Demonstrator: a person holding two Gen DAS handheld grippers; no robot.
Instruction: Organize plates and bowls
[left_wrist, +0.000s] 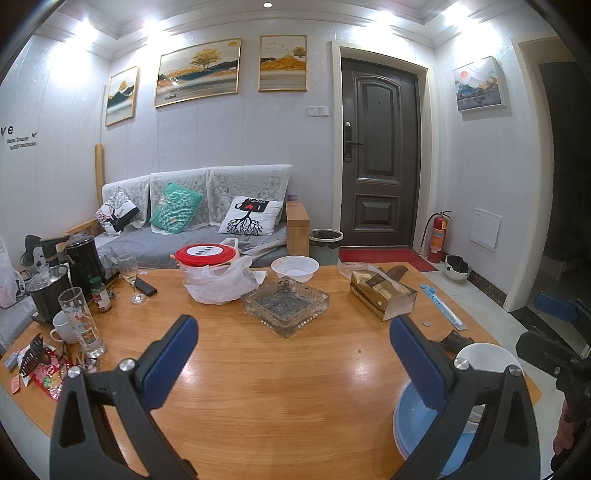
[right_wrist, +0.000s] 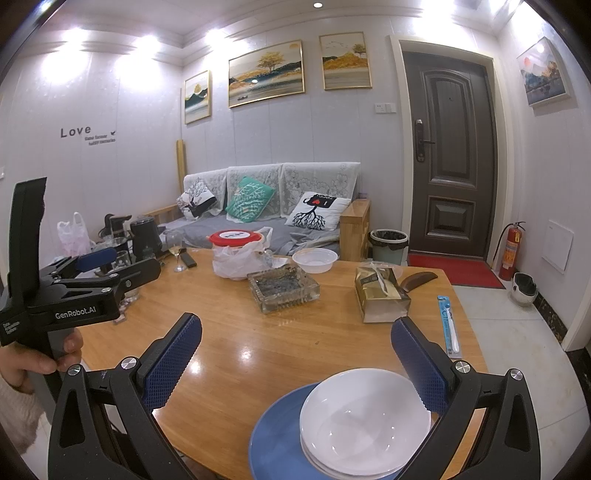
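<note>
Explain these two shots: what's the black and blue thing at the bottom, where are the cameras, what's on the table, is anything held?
No robot here. A person carries a hand-held gripper in each hand, with a fisheye camera looking forward between its fingers. One picture is from the left hand-held gripper, the other from the right hand-held gripper; both are open and hold nothing. On the wooden table white bowls sit stacked on a blue plate. Farther back are a glass ashtray, a white bowl and a tissue box.
</note>
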